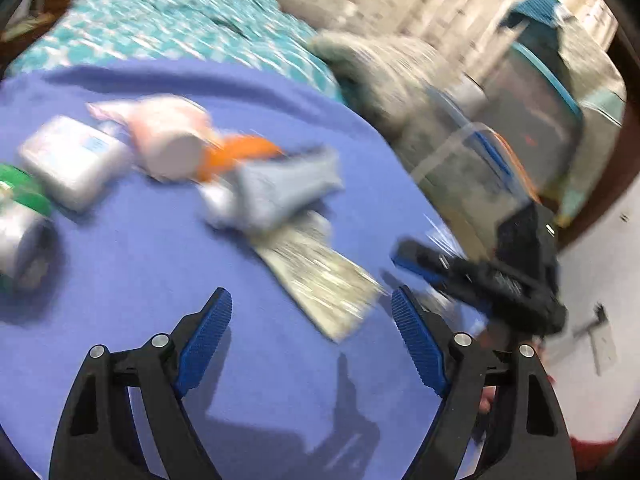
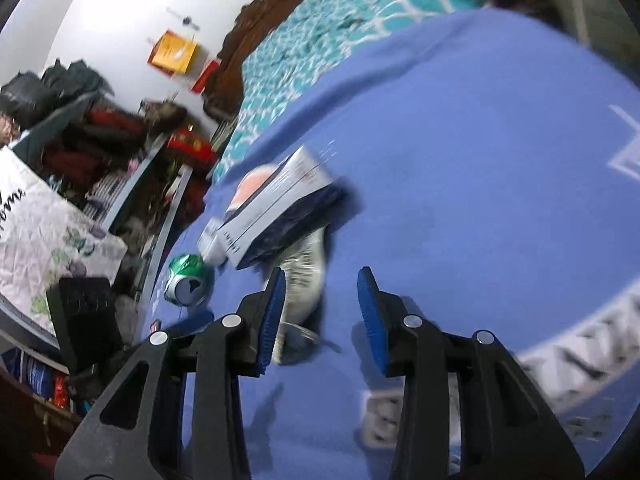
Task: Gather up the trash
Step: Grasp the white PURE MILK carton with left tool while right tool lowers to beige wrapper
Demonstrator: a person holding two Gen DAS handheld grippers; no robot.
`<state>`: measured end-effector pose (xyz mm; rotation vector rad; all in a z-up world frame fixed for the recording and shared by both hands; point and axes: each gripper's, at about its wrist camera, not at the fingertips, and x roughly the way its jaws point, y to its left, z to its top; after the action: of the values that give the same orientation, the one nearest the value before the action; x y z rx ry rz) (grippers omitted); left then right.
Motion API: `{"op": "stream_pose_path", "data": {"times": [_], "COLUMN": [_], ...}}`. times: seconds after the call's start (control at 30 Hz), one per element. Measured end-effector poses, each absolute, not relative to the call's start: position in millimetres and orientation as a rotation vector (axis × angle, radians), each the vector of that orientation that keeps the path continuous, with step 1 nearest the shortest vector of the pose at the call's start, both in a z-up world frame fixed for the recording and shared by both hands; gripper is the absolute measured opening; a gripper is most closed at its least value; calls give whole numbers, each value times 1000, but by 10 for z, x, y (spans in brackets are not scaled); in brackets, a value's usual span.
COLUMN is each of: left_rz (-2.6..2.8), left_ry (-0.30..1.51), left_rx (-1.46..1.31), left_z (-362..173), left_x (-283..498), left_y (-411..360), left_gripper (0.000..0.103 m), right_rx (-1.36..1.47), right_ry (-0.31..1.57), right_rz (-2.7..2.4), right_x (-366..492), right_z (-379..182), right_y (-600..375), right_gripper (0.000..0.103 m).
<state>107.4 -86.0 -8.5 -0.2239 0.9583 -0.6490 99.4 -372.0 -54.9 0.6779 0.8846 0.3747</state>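
Note:
Trash lies on a blue blanket (image 1: 132, 280): a silvery printed wrapper (image 1: 320, 276), a grey-white carton (image 1: 276, 188), an orange piece (image 1: 236, 152), a pink-white cup (image 1: 168, 144), a white box (image 1: 72, 160) and a green can (image 1: 20, 224). My left gripper (image 1: 312, 312) is open and empty, just short of the wrapper. My right gripper (image 2: 322, 300) is open and empty; its left finger overlaps the wrapper (image 2: 308, 276), below a white-and-navy carton (image 2: 280, 212). The can (image 2: 188, 280) lies to its left. Both views are blurred.
The bed has a teal patterned cover (image 1: 168, 20) and a wooden headboard (image 2: 256, 28). A clear bin with a blue rim (image 1: 480, 160) stands off the bed's right side. Cluttered shelves (image 2: 100, 168) and a floral bag (image 2: 44, 232) are at the left.

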Motion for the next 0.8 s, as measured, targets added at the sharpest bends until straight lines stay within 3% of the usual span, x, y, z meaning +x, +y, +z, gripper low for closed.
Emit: {"op": "stream_pose_path", "data": {"times": [0.07, 0.13, 0.2, 0.27, 0.43, 0.47, 0.57, 0.6, 0.67, 0.8], "left_rz": [-576, -537, -521, -527, -536, -531, -577, -579, -585, -572], "left_ry": [918, 895, 869, 833, 840, 851, 919, 924, 923, 918], "left_rx": [-192, -157, -105, -28, 137, 147, 76, 48, 25, 2], "left_z": [-58, -25, 16, 42, -104, -155, -277, -276, -248, -172], "left_x": [1212, 1349, 1437, 1521, 1713, 1758, 1866, 1872, 1800, 1521], "left_y": [-762, -777, -837, -977, -1271, -1303, -1282, -1253, -1208, -1024], "left_gripper": [79, 80, 91, 94, 94, 93, 69, 66, 59, 55], "right_rx": [644, 625, 620, 636, 752, 771, 791, 785, 777, 779], "right_ry": [899, 890, 892, 864, 818, 810, 802, 804, 806, 806], "right_rz": [376, 372, 371, 391, 398, 403, 412, 411, 409, 411], "right_x": [1094, 1124, 1116, 1090, 1082, 1086, 1094, 1093, 1076, 1087], "right_z": [-591, -655, -714, -697, -736, -743, -752, -755, -752, -755], "right_y": [-3546, -3435, -3366, -3400, -3645, -3667, -3689, -3691, -3697, -3701], "right_gripper": [54, 57, 57, 61, 61, 61, 61, 61, 61, 61]}}
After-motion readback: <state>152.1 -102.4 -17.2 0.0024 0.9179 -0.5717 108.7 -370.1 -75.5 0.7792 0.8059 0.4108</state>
